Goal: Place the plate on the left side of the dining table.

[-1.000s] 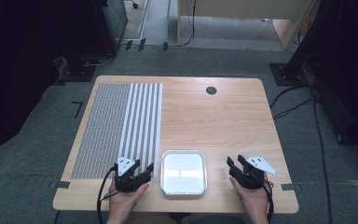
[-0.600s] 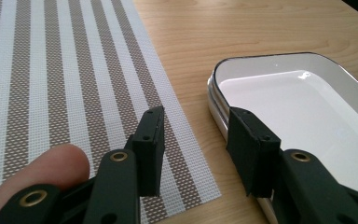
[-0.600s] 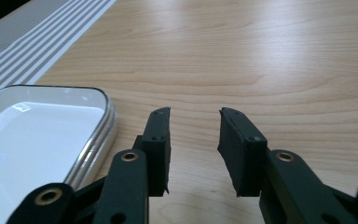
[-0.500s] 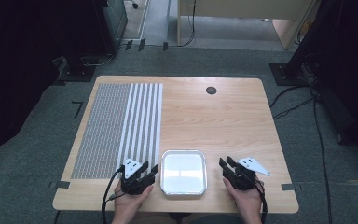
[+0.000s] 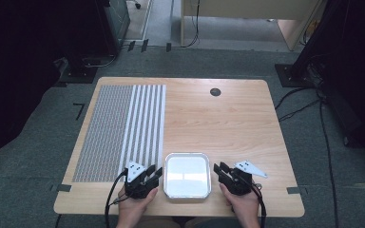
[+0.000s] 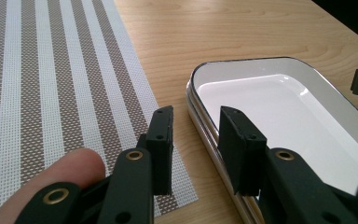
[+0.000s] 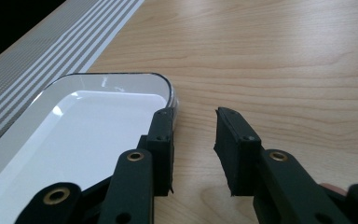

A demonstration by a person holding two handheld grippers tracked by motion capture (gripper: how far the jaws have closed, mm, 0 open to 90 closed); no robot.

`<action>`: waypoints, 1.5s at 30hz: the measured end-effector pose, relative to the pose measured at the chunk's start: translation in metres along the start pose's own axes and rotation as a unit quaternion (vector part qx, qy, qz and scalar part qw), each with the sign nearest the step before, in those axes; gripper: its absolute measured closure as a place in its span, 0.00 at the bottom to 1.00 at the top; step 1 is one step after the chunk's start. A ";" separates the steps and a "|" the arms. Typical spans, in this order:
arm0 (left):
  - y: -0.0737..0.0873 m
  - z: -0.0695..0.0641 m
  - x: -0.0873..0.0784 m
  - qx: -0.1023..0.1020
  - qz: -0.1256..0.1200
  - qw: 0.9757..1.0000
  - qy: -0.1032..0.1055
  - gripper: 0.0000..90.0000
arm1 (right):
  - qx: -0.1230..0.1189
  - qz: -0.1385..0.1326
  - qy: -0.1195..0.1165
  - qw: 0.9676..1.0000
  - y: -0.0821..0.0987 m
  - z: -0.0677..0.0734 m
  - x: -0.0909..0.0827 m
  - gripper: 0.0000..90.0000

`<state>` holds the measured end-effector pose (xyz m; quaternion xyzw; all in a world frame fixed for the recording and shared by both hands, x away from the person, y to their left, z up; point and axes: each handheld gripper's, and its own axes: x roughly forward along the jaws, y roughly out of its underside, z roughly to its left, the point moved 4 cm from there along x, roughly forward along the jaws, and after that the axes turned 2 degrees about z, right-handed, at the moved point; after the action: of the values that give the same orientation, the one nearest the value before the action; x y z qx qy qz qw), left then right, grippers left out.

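Item one, the wooden counter (image 5: 228, 123): pale oak-grain top with a small dark round grommet (image 5: 215, 91) near its far edge; we read no maker's mark on it. Item two, the woven placemat (image 5: 119, 130): grey-brown mesh with white stripes, lying flat on the counter's left half, unlabelled. Item three, the white enamel tray (image 5: 187, 191): rectangular with rounded corners and a dark rim line, empty, at the near edge of the counter, just to the right of the placemat and between our two hands; no stamp or writing is visible on it. Item four, the left tool (image 5: 155, 174): its jaws have just been closing to a narrow gap, and in the left gripper view they straddle the tray's left rim, one pad outside, one over the inside; we cannot see the pads pressing on it yet. Item five, the right tool (image 5: 220, 170): its jaws have likewise just been closing, and in the right gripper view they sit at the tray's right rim with bare counter showing between them, nothing held. We judge the step in hand to be the two-sided grasp of the tray; the next move calls for seating each rim between the pads, pinching evenly, then lifting level.
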<state>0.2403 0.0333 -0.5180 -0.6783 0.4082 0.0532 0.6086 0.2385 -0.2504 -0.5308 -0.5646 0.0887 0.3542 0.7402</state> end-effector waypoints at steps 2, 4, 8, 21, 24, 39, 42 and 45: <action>0.001 -0.002 0.001 0.002 0.001 1.000 0.002 0.74 | 0.004 0.002 -0.006 1.000 0.001 0.003 0.001 0.76; 0.002 -0.004 0.002 0.006 0.003 1.000 0.004 0.75 | 0.004 0.001 -0.011 1.000 0.001 0.004 0.002 0.76; 0.004 -0.010 0.005 0.014 0.007 1.000 0.008 0.76 | 0.016 0.008 -0.029 0.999 0.003 0.007 0.004 0.77; 0.011 -0.020 0.012 0.043 0.024 0.999 0.017 0.80 | 0.040 0.028 -0.061 0.997 0.010 0.014 0.009 0.89; 0.012 -0.019 0.013 0.044 0.030 0.998 0.016 0.80 | 0.044 0.026 -0.061 0.997 0.010 0.014 0.008 0.90; 0.013 -0.021 0.014 0.052 0.029 0.998 0.004 0.81 | 0.054 0.027 -0.068 0.996 0.011 0.013 0.008 0.90; 0.013 -0.021 0.014 0.053 0.029 0.998 0.004 0.80 | 0.056 0.012 -0.071 0.996 0.008 0.013 0.004 0.92; 0.014 -0.021 0.014 0.055 0.028 0.998 0.003 0.80 | 0.066 0.004 -0.098 0.993 0.005 0.017 0.001 0.91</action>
<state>0.2325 0.0095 -0.5313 -0.6322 0.4312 0.0454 0.6422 0.2314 -0.2341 -0.5294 -0.4764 0.0413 0.4039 0.7799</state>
